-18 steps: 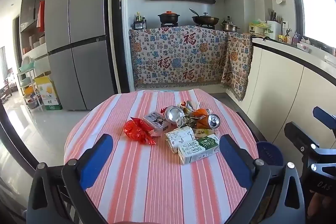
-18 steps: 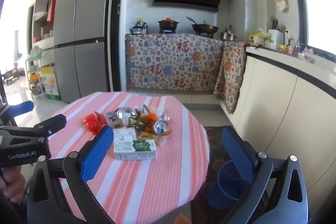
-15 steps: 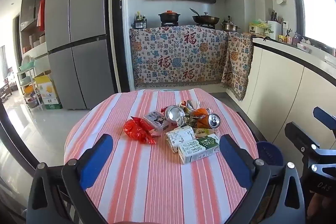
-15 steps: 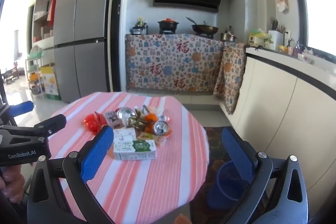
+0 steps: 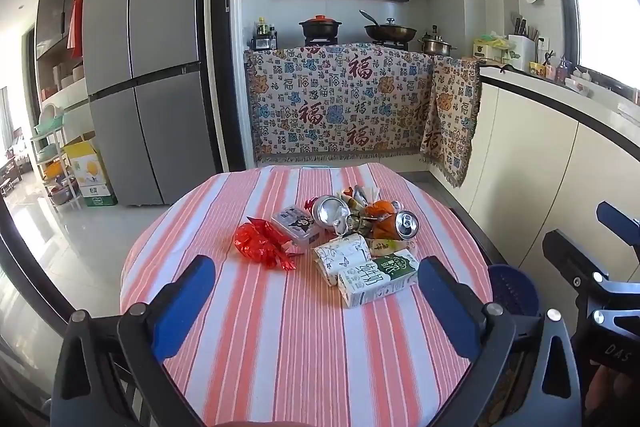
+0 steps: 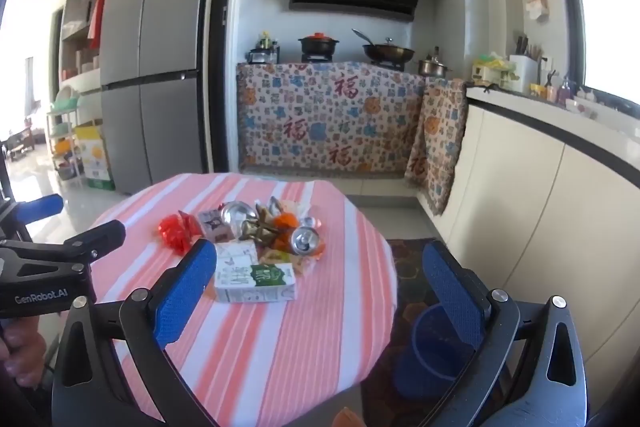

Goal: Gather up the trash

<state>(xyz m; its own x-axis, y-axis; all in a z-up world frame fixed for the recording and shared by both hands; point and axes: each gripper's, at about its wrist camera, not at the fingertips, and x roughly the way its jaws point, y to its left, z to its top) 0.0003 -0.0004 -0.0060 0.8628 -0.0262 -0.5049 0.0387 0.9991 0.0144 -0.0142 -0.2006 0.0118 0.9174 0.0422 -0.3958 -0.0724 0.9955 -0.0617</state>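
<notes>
Both hand-held grippers, left [image 5: 316,311] and right [image 6: 314,291], are wide apart and hold nothing, ready to grab. Trash [image 5: 348,239] sits piled mid-counter [image 5: 280,347]; the blue bin [image 6: 432,351] waits beside it.

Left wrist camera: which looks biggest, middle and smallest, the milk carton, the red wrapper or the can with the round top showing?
1. Milk carton, though it lies nearest the camera.
2. Red wrapper.
3. Can, farther back, so it may look smaller than it is.

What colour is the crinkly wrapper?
Shiny red wrapper, clearest in the left wrist view.
</notes>
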